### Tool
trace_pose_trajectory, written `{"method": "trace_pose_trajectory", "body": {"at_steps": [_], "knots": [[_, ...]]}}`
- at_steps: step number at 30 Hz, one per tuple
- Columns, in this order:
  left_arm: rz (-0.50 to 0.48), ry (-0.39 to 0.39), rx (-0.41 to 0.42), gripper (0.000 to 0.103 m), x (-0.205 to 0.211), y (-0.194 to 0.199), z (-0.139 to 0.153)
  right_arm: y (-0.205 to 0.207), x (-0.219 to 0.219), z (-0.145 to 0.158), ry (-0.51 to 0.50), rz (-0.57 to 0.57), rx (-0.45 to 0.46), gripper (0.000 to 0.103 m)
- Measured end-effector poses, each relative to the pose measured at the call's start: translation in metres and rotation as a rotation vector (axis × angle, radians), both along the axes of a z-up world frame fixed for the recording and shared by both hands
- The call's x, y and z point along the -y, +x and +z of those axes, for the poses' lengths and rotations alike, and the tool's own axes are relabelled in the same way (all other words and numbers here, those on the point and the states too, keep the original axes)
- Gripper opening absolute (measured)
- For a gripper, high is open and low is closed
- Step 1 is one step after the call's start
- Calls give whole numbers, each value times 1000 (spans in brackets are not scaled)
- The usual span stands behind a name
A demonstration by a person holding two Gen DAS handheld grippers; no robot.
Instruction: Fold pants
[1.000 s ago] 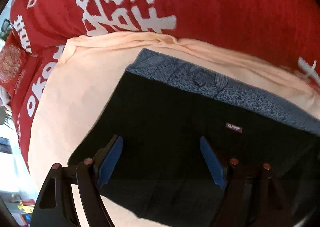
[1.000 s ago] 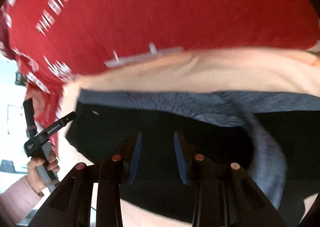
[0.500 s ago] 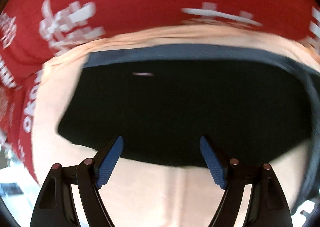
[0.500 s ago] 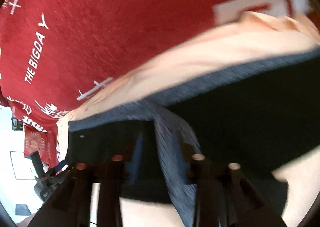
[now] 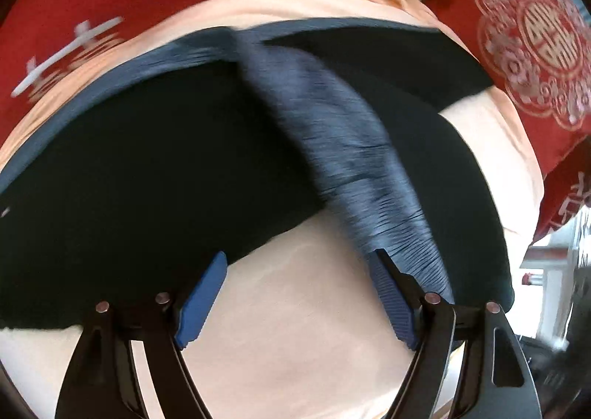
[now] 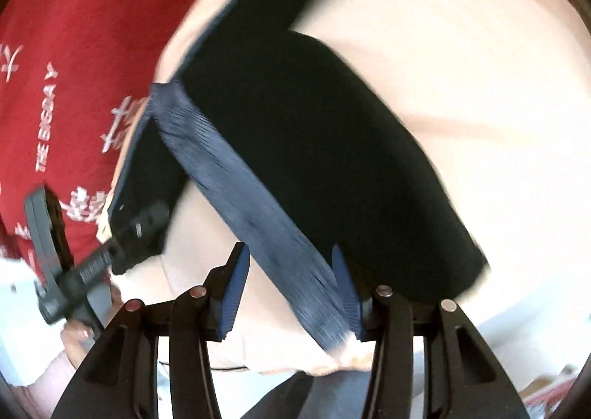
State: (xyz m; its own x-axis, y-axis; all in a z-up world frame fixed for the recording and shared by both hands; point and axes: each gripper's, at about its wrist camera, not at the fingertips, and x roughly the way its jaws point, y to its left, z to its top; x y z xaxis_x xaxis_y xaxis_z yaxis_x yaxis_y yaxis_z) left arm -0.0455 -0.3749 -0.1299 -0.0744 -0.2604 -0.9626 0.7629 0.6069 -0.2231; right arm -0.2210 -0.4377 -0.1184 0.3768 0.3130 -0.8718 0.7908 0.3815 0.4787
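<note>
Both my views have swung across the black pants (image 5: 155, 175) on the peach cloth (image 5: 303, 326); their grey waistband (image 6: 258, 204) runs between my right gripper (image 6: 291, 293)'s just-widened, unclamped jaws, my left gripper (image 5: 295, 293) wide, empty.

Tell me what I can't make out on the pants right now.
- Left wrist view: pants and blue-grey waistband smeared by motion blur; weave unreadable.
- Right wrist view: waistband end hidden behind the right tongs; contact unclear.
- Pants' full outline: cut off by frame edges.
</note>
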Motion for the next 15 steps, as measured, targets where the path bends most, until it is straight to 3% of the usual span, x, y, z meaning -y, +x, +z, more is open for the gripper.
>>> {"method": "trace_pose_trajectory", "body": {"at_steps": [6, 11, 13, 14, 15], "knots": [[-58, -6, -90, 80, 29, -23, -15, -42, -32, -27, 94, -117, 25, 51], [-79, -19, -47, 79, 35, -27, -20, -47, -43, -44, 169, -232, 146, 53], [-69, -38, -46, 59, 38, -29, -17, -46, -42, -49, 181, -261, 143, 49], [-72, -39, -48, 39, 37, -30, -15, -47, -41, -48, 186, -273, 142, 24], [-69, -41, -73, 28, 43, -31, -13, -48, -38, -46, 198, -274, 145, 20]]}}
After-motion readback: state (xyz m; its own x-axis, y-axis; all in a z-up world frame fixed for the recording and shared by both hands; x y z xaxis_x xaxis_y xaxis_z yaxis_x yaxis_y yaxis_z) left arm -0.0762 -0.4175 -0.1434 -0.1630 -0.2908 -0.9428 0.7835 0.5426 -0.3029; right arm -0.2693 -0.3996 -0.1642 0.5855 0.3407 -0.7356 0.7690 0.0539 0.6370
